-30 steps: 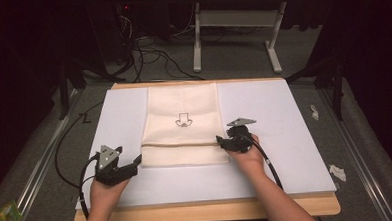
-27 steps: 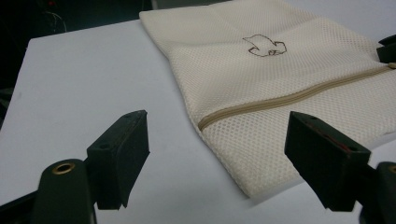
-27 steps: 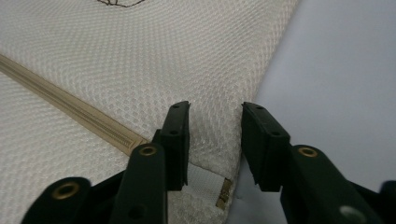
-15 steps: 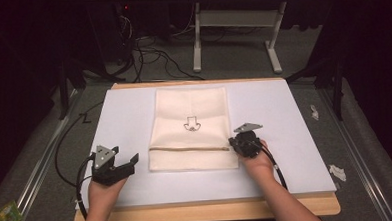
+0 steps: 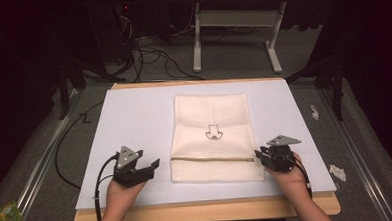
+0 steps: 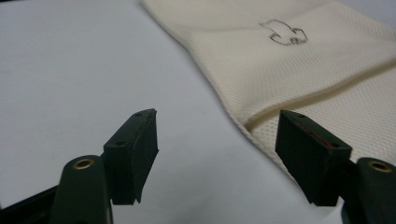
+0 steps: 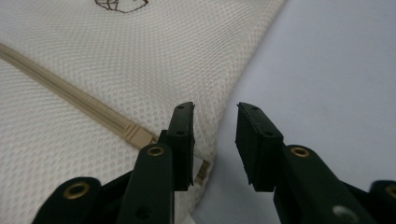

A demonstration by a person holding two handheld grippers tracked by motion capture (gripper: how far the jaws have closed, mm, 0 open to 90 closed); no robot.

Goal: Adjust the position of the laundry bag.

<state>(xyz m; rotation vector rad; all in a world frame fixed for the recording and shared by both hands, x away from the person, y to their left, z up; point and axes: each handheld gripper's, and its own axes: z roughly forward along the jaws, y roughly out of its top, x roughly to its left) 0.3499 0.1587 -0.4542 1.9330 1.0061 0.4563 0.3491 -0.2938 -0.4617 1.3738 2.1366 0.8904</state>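
While its two black jaws stand far apart with nothing between them, the left gripper (image 5: 154,167) sits low over the white sheet (image 5: 134,123), just beside the left edge of the cream mesh bag (image 5: 212,135). In the left gripper view (image 6: 217,154) the bag's edge (image 6: 299,84) lies near the right-hand jaw, not touching it. The right gripper (image 5: 258,154) is let go too, with a small gap between its jaws, and it holds nothing. It sits at the bag's right edge, by the end of the tan zipper (image 5: 213,160). In the right gripper view (image 7: 215,140) one jaw is over the mesh near the zipper's end (image 7: 135,134) and the other is over the bare sheet (image 7: 336,70). The bag lies flat in the middle of the sheet, with a small dark drawing (image 5: 214,133) above the zipper. The sheet covers a wooden table (image 5: 203,210). A hand (image 5: 120,194) holds each gripper from the near side. Cables (image 5: 146,47) lie on the grey floor beyond.
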